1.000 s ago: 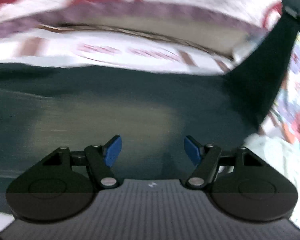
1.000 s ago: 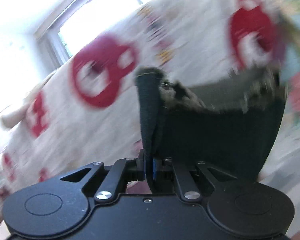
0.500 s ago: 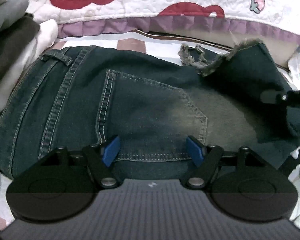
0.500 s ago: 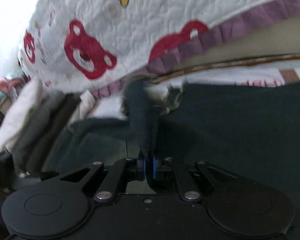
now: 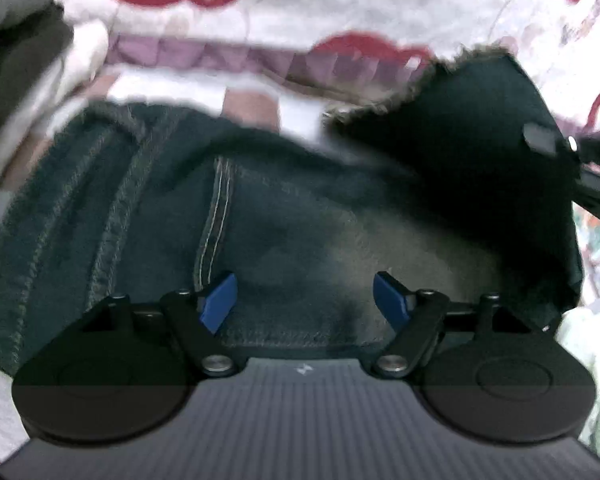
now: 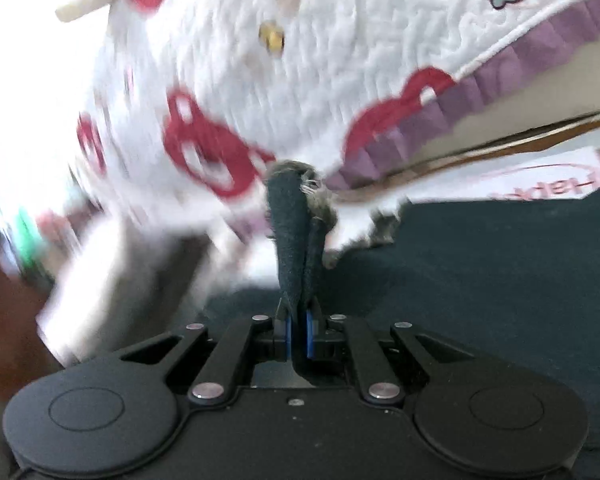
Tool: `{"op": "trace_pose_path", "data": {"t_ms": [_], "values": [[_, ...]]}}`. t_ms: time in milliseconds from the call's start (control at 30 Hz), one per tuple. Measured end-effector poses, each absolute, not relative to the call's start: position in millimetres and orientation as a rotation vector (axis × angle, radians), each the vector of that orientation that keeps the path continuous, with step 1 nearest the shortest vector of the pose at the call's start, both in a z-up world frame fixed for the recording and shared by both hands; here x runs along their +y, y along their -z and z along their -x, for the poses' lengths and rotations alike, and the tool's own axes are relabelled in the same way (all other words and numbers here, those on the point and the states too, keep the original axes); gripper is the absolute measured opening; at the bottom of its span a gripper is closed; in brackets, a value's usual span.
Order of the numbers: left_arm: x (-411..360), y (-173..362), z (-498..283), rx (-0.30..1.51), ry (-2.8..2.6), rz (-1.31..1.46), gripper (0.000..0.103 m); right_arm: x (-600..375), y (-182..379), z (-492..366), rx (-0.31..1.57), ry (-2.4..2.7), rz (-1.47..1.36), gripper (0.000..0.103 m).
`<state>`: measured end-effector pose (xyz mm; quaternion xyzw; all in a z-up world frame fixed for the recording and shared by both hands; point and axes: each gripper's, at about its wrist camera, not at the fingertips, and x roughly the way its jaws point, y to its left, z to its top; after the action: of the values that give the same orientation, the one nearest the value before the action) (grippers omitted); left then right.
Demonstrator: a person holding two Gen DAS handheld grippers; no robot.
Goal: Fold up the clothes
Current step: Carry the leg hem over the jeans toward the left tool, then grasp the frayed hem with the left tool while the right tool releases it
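Dark blue jeans (image 5: 260, 220) lie spread on the bed, back pocket and waistband seams showing. My left gripper (image 5: 305, 296) hovers low over the pocket, open, with nothing between its blue pads. One leg end with a frayed hem (image 5: 480, 120) is folded back over the seat, and my right gripper (image 5: 592, 168) holds it from the right edge. In the right wrist view that gripper (image 6: 298, 328) is shut on the frayed hem (image 6: 292, 220), which stands up from its pads, with the rest of the jeans (image 6: 480, 272) below and to the right.
A white quilt with red bears and a purple ruffle (image 5: 340, 0) hangs behind the jeans, and fills the right wrist view (image 6: 300, 60) too. A pile of grey and dark clothes (image 5: 20, 60) sits at the far left. Pale cloth (image 5: 592, 360) lies at the lower right.
The right gripper has swung down with the hem and brought the leg end over the seat of the jeans. The left gripper has slid across and closer over the pocket.
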<state>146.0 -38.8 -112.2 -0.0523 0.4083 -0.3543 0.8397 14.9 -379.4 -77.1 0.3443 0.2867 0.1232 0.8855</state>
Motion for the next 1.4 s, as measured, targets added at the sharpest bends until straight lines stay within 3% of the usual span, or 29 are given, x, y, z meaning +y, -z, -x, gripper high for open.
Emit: {"op": "trace_pose_path", "data": {"t_ms": [200, 333, 467, 833, 933, 1267, 1300, 1333, 1400], "values": [[18, 83, -145, 0.722, 0.748, 0.375, 0.074, -327, 50, -16, 0.522, -0.498, -0.761, 0.010], [38, 105, -151, 0.849, 0.684, 0.479, 0.074, -259, 92, -27, 0.701, -0.508, -0.511, 0.010], [50, 123, -154, 0.923, 0.662, 0.558, 0.074, -237, 142, -15, 0.814, -0.462, -0.441, 0.010], [42, 138, -153, 1.033, 0.735, 0.781, 0.075, -250, 139, 1, 0.768, -0.457, -0.461, 0.010], [27, 131, -147, 1.029, 0.745, 0.752, 0.075, -255, 139, 7, 0.771, -0.413, -0.534, 0.010], [-19, 128, -137, 1.021, 0.680, 0.483, 0.080, -237, 128, 21, 0.724, -0.391, -0.377, 0.010], [-22, 130, -140, 1.019, 0.681, 0.464, 0.075, -235, 128, 22, 0.721, -0.397, -0.348, 0.010], [-25, 132, -142, 1.018, 0.682, 0.443, 0.049, -234, 130, 21, 0.726, -0.403, -0.330, 0.010], [-30, 133, -144, 1.009, 0.683, 0.390, 0.030, -232, 133, 20, 0.736, -0.415, -0.293, 0.010]]}}
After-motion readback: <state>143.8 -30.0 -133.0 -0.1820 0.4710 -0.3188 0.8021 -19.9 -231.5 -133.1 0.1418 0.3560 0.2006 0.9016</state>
